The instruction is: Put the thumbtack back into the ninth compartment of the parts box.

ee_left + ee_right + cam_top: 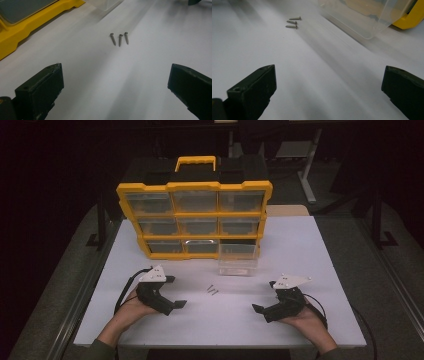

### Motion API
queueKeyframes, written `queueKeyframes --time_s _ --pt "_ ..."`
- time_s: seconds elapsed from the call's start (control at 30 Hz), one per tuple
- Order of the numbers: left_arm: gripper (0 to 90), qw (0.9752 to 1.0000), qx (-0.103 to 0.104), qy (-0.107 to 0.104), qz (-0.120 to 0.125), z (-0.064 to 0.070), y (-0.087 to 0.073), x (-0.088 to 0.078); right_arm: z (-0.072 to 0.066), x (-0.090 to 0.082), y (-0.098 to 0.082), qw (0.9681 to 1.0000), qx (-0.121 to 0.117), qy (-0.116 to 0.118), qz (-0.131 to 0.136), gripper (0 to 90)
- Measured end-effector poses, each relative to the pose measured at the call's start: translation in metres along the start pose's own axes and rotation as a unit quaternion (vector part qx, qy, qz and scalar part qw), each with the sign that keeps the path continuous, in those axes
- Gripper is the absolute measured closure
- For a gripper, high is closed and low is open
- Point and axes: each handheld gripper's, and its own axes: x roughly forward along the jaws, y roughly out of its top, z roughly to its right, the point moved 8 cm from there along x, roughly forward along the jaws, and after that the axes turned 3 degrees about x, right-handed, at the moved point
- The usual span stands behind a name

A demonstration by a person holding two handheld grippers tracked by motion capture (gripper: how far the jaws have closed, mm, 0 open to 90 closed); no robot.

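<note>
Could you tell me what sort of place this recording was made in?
Probably a workshop or lab bench: a white table bears a yellow parts organiser of clear drawers, one clear drawer pulled out, and three loose screws; other table frames stand behind.

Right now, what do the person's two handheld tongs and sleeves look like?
Both the left tongs and the right tongs are black, blocky tools, each topped by a grey three-cornered plate bearing small dark marks. A black cable loops back from each. The jaws are flat rectangular blocks with small holes. A dark olive sleeve covers the left forearm.
</note>
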Motion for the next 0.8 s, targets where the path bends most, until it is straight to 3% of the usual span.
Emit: queueKeyframes --time_s 0.8 --pt "0.1 0.9999 0.009 -0.009 0.004 -0.002 0.021 0.013 -0.002 0.001 0.0 1.0 -0.004 0.005 -0.003 0.0"
